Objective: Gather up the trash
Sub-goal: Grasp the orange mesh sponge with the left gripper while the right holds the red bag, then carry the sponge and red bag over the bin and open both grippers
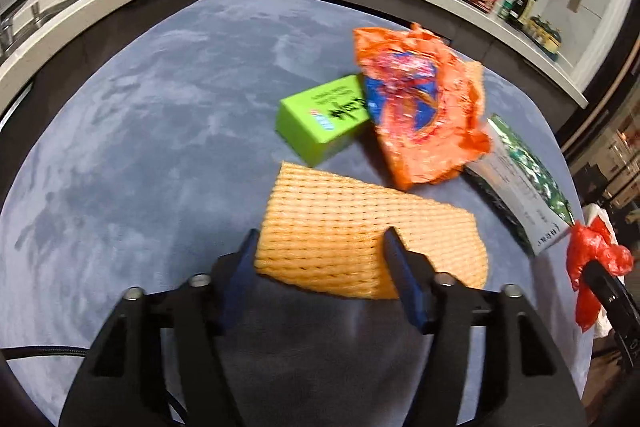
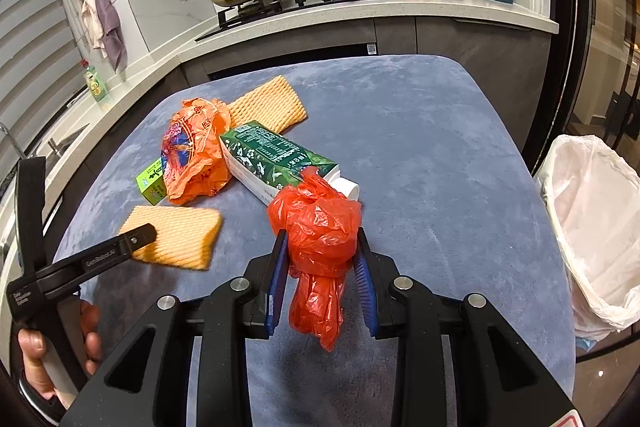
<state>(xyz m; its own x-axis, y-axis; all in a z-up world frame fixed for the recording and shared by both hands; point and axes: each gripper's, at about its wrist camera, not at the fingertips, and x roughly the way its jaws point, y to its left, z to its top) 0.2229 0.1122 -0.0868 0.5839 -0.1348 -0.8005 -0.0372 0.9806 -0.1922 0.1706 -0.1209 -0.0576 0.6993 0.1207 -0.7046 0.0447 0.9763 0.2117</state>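
My right gripper point(image 2: 322, 259) is closed on a crumpled red plastic bag point(image 2: 320, 227), thin and shiny, which hangs down between the blue pads. My left gripper point(image 1: 320, 251) stands half open around the near end of a flat orange foam net point(image 1: 360, 227), ribbed and soft; I cannot tell whether the pads press it. Behind lie a green box point(image 1: 320, 119), an orange wrinkled bag point(image 1: 420, 107) and a green carton point(image 2: 276, 155) on the blue cloth table point(image 2: 420, 147). A white-lined bin point(image 2: 596, 219) stands right of the table.
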